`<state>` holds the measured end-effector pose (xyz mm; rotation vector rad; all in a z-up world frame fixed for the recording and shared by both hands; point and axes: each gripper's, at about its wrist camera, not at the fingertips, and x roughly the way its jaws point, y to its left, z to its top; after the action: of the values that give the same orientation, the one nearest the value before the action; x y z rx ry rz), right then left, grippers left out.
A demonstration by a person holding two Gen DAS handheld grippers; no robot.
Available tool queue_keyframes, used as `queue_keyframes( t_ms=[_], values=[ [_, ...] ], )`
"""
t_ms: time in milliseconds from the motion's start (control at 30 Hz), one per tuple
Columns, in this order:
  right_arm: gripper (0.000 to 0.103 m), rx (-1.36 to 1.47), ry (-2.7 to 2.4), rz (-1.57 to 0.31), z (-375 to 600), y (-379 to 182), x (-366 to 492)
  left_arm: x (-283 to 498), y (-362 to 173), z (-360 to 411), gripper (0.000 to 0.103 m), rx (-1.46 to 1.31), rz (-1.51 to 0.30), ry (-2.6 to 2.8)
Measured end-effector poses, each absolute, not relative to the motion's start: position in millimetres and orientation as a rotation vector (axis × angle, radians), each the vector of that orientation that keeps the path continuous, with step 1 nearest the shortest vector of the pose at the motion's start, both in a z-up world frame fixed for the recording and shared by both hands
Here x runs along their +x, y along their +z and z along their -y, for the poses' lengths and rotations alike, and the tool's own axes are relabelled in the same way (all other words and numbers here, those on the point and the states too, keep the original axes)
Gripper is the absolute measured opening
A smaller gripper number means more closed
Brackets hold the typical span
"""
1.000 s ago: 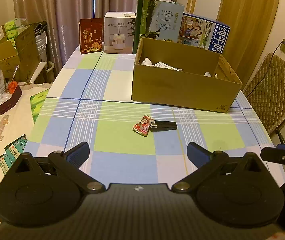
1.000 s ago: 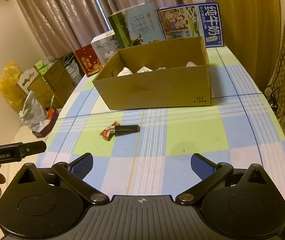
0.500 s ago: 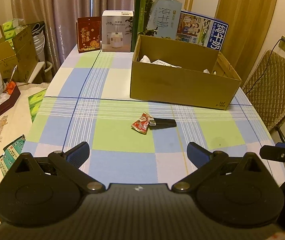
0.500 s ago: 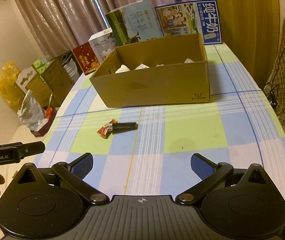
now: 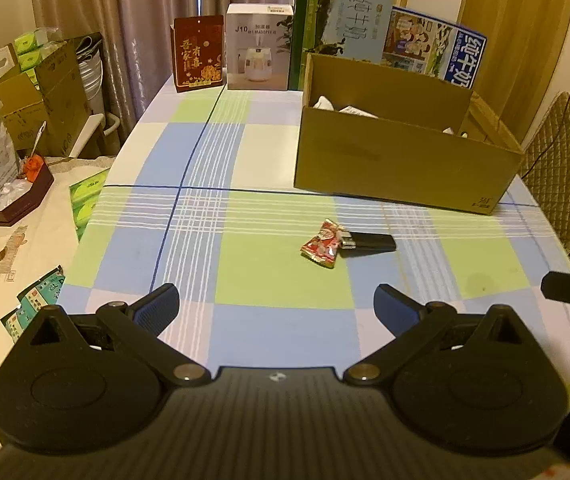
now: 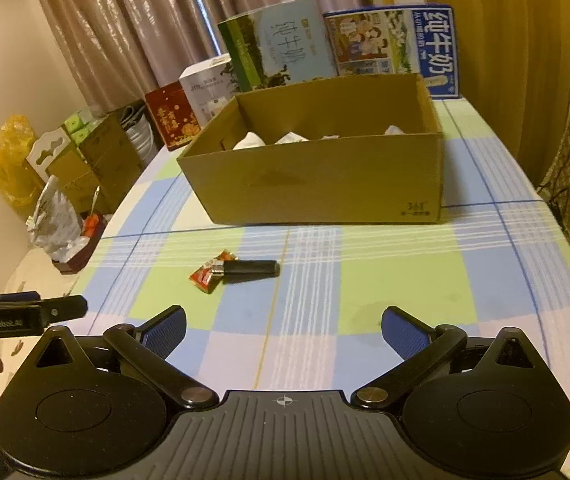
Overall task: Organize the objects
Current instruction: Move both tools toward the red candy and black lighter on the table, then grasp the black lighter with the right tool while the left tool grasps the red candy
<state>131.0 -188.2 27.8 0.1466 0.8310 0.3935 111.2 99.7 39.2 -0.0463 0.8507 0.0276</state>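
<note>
1. Since a second ago both cameras have drawn slightly back and up: the cardboard box (image 5: 405, 160) and the small items sit a little farther off, while nothing on the bench (image 5: 277, 280) has shifted.
2. The left gripper (image 5: 277, 310) and right gripper (image 6: 283, 330) both hover over the near edge, fingers spread wide, holding nothing.
3. A red snack packet (image 5: 322, 243) lies touching a black lighter-like stick (image 5: 371, 243) on the checked cloth, in front of the box and apart from it.
4. Inside the box only white crumpled tops show; the rest is hidden by its wall.
5. The cloth is blue, green and white plaid; curtains (image 5: 133, 20) hang behind.
6. Readable writing: "J10" on the white carton (image 5: 259, 54), "纯牛奶" on the blue milk carton (image 6: 397, 46), "GenRobot.AI" on the other gripper's finger at the right view's left edge.
</note>
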Motion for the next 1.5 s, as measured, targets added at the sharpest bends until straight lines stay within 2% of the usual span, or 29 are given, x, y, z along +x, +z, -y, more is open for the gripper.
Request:
queue_keyframes(
  t_ms=[433, 833, 1500],
  values=[
    [0.101, 0.095, 0.432, -0.847, 151, -11, 181, 157, 0, -109, 0.102, 0.024, -0.807, -0.009],
    [0.101, 0.05, 0.454, -0.858, 122, -55, 229, 211, -47, -119, 0.102, 0.051, -0.883, -0.014],
    [0.098, 0.065, 0.496, -0.909, 77, -101, 278, 230, -77, -154, 0.102, -0.07, -0.907, 0.006]
  ],
)
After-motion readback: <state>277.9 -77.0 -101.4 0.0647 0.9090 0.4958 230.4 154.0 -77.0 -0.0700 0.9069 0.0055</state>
